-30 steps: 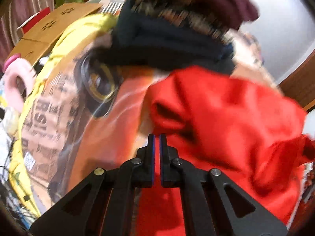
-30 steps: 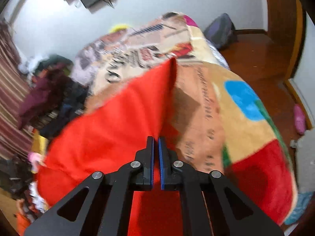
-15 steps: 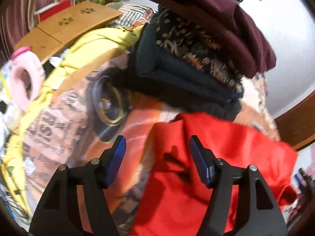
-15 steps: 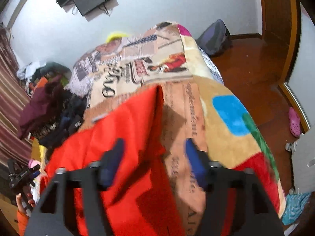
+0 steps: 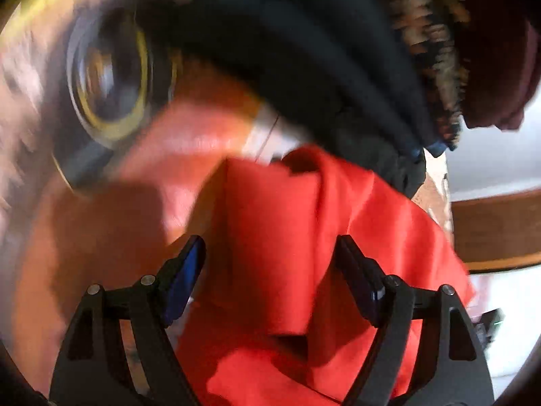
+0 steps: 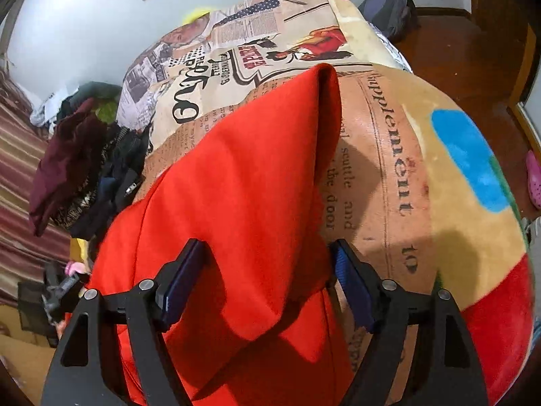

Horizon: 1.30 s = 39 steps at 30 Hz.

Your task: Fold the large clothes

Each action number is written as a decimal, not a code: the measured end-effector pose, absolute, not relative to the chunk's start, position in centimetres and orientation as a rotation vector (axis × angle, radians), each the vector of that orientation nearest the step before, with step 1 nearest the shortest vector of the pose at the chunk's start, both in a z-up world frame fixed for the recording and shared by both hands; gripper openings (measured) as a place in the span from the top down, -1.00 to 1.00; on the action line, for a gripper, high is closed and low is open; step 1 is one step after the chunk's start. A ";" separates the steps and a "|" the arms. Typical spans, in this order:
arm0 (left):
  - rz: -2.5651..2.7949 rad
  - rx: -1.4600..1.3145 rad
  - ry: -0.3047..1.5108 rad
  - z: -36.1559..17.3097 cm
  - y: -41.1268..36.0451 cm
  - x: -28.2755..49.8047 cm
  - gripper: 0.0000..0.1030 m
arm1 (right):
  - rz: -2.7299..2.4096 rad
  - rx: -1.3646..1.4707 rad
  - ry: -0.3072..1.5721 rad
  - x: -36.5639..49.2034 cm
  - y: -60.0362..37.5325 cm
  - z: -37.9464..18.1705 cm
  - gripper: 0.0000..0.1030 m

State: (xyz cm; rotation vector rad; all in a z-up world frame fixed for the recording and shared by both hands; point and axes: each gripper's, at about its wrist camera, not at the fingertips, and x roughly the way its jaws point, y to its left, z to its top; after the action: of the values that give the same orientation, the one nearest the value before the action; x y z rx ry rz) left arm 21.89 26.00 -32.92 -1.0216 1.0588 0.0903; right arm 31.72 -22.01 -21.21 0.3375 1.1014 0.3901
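My left claw (image 5: pixel 270 270) has its jaws wide and still spreading; a fold of the red garment (image 5: pixel 287 237) lies between the blue pads (image 5: pixel 184 277), but they press on nothing. My right claw (image 6: pixel 267 270) is the same, jaws opening, the red garment (image 6: pixel 236 186) passing between the pads (image 6: pixel 181 277) without being pinched. The garment lies rumpled on the printed blanket (image 6: pixel 405 169), which covers the bed, a raised ridge of cloth running away from my right claw toward the far end. Just beyond the garment on the left, a pile of dark clothes (image 6: pixel 84 169) rests on the blanket, a maroon piece (image 5: pixel 497 50) on top; the left view is badly blurred there. Farther right, a dark backpack (image 6: pixel 389 10) sits on the wooden floor (image 6: pixel 473 50) against the white wall (image 6: pixel 84 34). No container shows in either view.
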 end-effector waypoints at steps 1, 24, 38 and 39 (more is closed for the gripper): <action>0.070 -1.061 1.045 -33.5 26.0 21.6 -0.54 | 0.396 0.350 1.103 31.8 -22.1 -21.2 -0.51; -0.094 -0.531 0.775 -14.7 17.4 21.2 0.59 | 0.459 0.376 0.846 27.7 -22.2 -13.5 0.71; -0.221 -0.349 0.683 -6.7 10.5 30.7 0.59 | 0.358 0.344 0.652 30.4 -26.2 -7.7 0.79; -0.222 -0.340 0.693 -6.9 10.2 31.8 0.59 | 0.346 0.349 0.655 31.2 -26.6 -7.9 0.79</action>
State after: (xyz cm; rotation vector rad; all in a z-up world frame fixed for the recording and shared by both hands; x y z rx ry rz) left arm 31.77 10.16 -6.86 -0.3400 0.6933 -0.2220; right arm 31.15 -26.58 -7.86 0.3494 0.6548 0.3461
